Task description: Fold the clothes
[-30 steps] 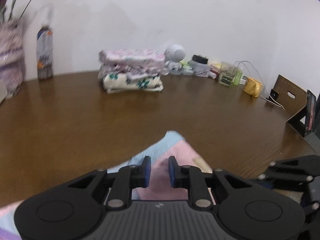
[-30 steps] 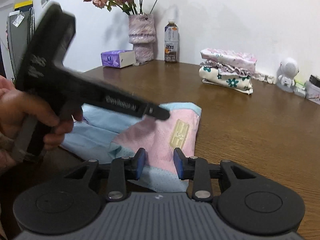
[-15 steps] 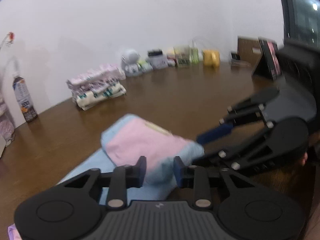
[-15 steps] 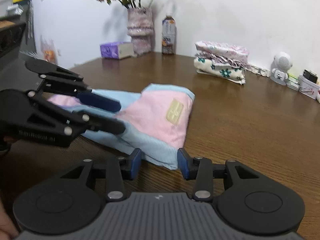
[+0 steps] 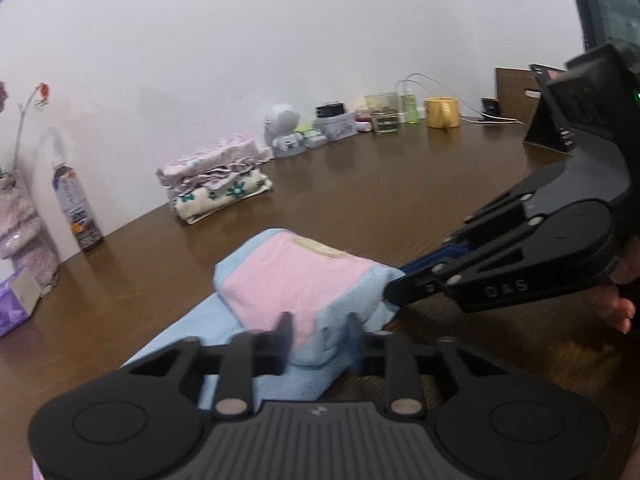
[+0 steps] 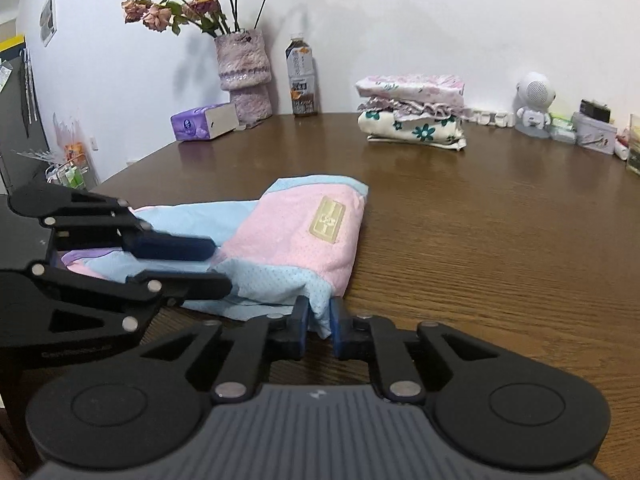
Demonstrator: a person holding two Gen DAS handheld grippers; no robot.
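Observation:
A pink and light-blue garment with a gold label lies partly folded on the brown table. My left gripper stands open, its fingers on either side of the thick folded edge. In the right wrist view the left gripper comes in from the left at that same edge. My right gripper is shut on the garment's near light-blue corner. In the left wrist view the right gripper pinches that corner from the right, with a hand behind it.
A stack of folded floral clothes sits by the wall. Along the back stand a bottle, a vase of dried roses, a purple tissue box, a white toy robot and a yellow mug.
My right gripper's fingers have closed on the garment's corner. My left gripper has moved in so the folded edge sits between its fingers. The pink fold has settled onto the blue layer.

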